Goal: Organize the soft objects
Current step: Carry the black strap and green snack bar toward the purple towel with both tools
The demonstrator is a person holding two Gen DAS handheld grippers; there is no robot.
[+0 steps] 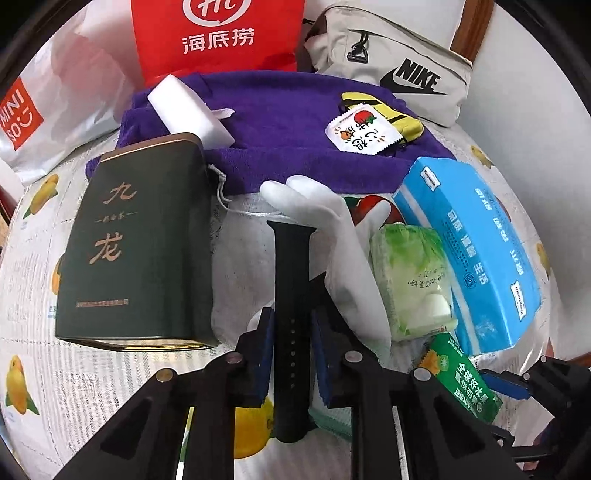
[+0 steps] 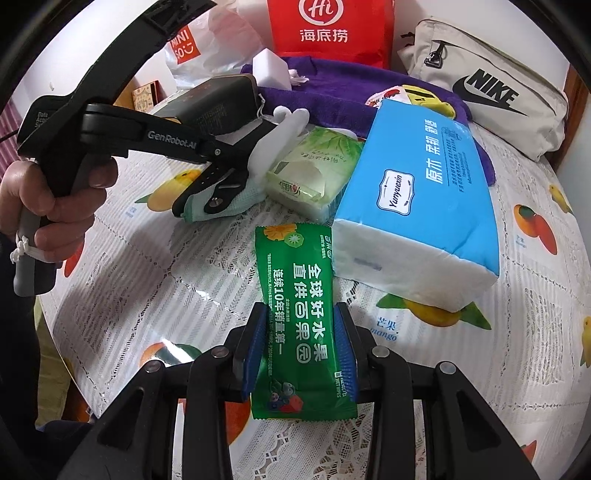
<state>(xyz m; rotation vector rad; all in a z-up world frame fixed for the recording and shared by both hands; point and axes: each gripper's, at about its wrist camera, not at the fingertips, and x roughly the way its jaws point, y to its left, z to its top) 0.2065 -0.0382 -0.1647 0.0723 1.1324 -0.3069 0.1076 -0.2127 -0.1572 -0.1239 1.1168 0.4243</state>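
My left gripper [image 1: 291,354] is shut on a black watch strap [image 1: 291,295] that lies lengthwise between its blue pads, above a white rubber glove [image 1: 332,221]. My right gripper [image 2: 300,350] is shut on a green wet-wipes packet [image 2: 295,317], which lies flat on the table. Ahead lie a green tissue pack [image 2: 314,173], a blue tissue pack [image 2: 417,192] and a purple towel [image 1: 277,129]. On the towel sit a white sponge [image 1: 188,110] and a small fruit-print sachet [image 1: 362,129]. The left gripper also shows in the right wrist view [image 2: 207,184].
A dark green tea tin [image 1: 136,251] stands left of the strap. A red bag [image 1: 218,33], a Miniso bag [image 1: 44,103] and a beige Nike pouch [image 1: 399,62] line the back. The round table [image 2: 147,277] has a fruit-print cover.
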